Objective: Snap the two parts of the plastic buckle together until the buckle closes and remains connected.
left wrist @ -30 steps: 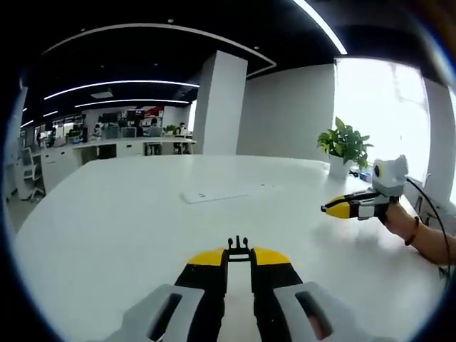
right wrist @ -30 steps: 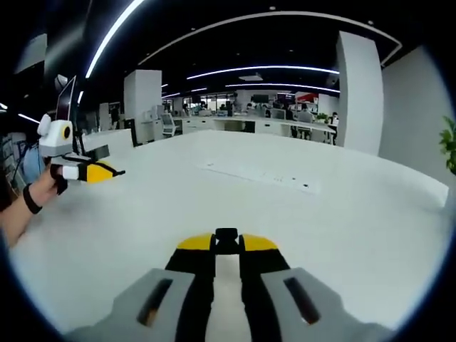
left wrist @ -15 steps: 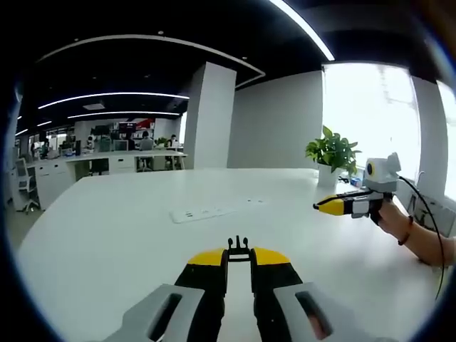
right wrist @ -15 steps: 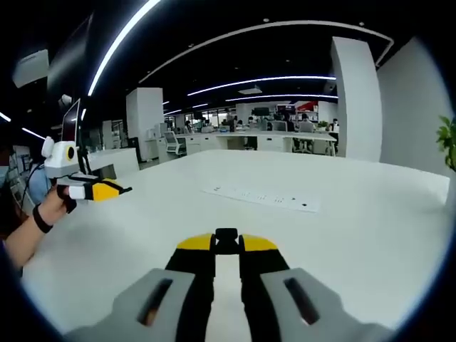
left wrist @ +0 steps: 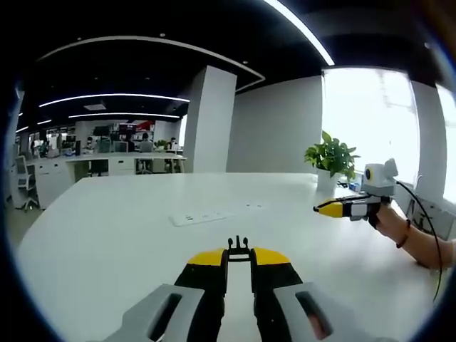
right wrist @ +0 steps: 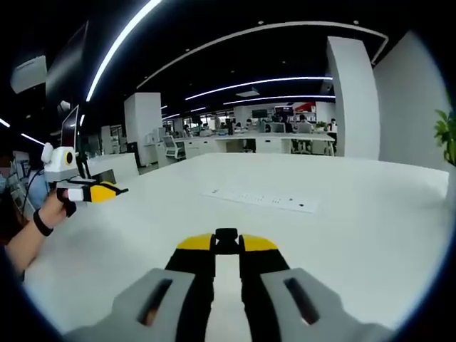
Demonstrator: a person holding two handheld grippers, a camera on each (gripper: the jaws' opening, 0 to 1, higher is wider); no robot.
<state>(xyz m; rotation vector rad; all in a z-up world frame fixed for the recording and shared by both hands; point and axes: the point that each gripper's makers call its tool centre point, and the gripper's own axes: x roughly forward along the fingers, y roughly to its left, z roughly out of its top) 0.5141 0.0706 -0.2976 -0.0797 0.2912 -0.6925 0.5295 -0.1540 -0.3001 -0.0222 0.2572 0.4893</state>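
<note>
Left gripper view: L gripper (left wrist: pixel 239 251) clamps pronged buckle part (left wrist: pixel 239 246), R gripper (right wrist: pixel 226 242) clamps socket part (right wrist: pixel 226 234), plant (left wrist: pixel 330 154) by window.

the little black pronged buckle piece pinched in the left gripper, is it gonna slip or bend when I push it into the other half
The pronged buckle piece looks like thin hard plastic, so probably stiff, though its small prongs may flex. The left gripper pinches only its base, so it could twist or slip under pressure. It is small, so likely very light.

Left gripper (left wrist: pixel 239 251) held level above the surface (left wrist: pixel 107 228), jaws nearly closed on a small black part. Right gripper (right wrist: pixel 226 242) likewise, jaws pinched on a black piece, hands well apart.
</note>
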